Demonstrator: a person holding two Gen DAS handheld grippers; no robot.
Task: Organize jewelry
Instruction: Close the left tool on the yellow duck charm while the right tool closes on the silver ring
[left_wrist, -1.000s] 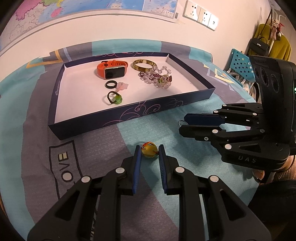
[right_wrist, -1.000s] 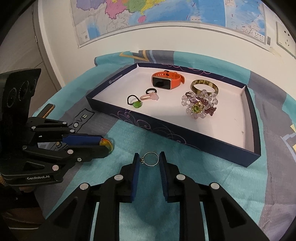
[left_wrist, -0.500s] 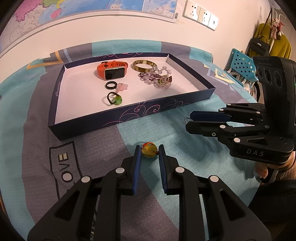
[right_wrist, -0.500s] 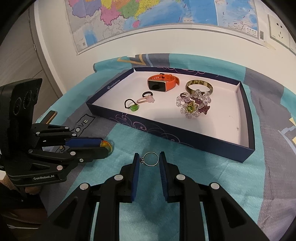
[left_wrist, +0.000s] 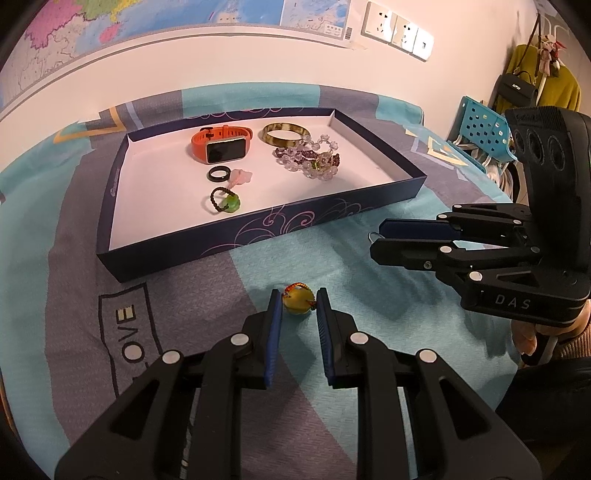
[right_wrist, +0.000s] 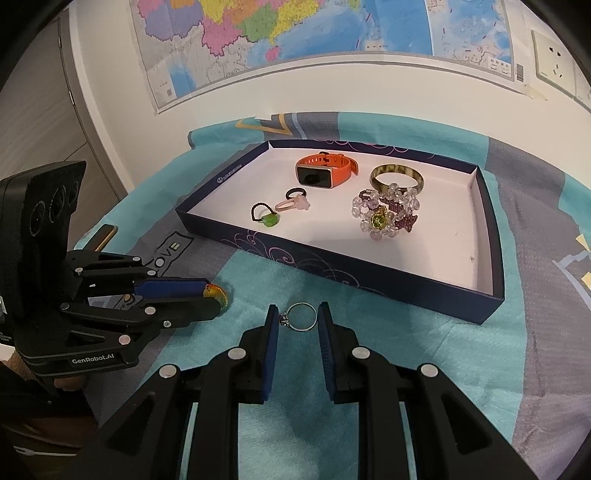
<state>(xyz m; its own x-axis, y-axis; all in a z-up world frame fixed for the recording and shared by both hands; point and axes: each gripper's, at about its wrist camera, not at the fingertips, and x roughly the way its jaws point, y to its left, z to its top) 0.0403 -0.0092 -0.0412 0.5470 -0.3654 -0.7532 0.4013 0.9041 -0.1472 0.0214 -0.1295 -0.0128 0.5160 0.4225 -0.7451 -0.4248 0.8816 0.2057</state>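
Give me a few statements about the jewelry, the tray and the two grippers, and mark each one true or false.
1. The left gripper holds a yellow bead between its fingers. True.
2. The silver ring lies inside the tray. False: the right gripper holds it, outside the tray.
3. The orange watch is in the tray. True.
4. The gold bangle lies on the cloth beside the tray. False: it is in the tray, by the bead bracelets.
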